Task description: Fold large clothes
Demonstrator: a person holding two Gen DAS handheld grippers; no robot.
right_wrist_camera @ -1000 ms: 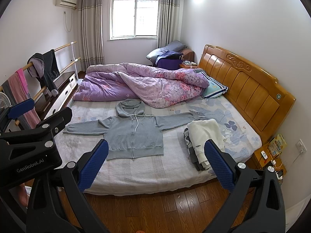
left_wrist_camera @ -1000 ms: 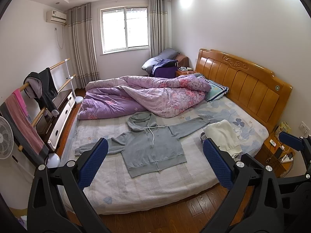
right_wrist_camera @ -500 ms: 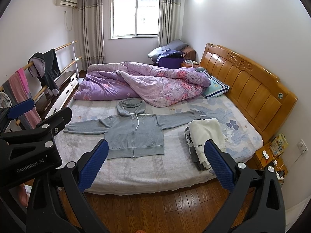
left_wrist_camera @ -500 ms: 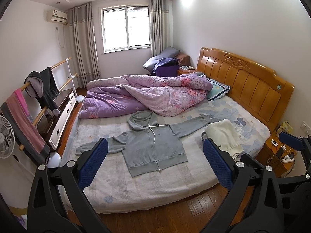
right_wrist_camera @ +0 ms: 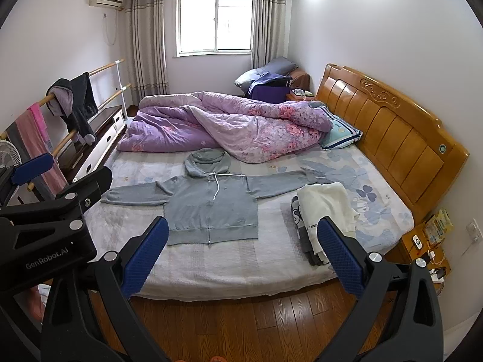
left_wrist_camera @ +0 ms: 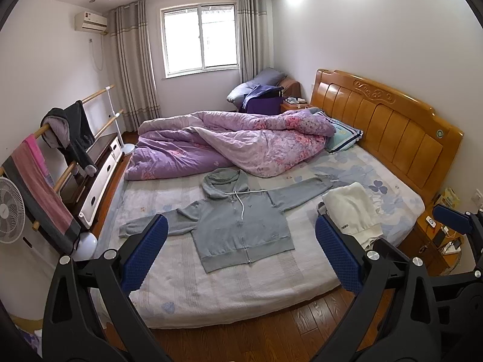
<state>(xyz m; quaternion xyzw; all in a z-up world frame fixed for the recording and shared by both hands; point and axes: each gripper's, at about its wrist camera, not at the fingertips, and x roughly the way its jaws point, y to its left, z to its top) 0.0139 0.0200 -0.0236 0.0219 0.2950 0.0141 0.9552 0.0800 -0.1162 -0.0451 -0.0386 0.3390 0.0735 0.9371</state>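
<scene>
Flat on bed [left_wrist_camera: 271, 283]: gray hoodie [left_wrist_camera: 241, 229] (unfolded).

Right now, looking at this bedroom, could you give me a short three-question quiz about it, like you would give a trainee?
1. True or false: the grey hoodie lies spread flat on the bed, both sleeves out.
2. What lies beside the hoodie, toward the headboard? A) a stack of folded clothes B) a suitcase C) a laptop
3. Fill in: the left gripper and the right gripper are both ____, holding nothing.

Key: 1 true; 2 A, the stack of folded clothes; 3 open.
</scene>
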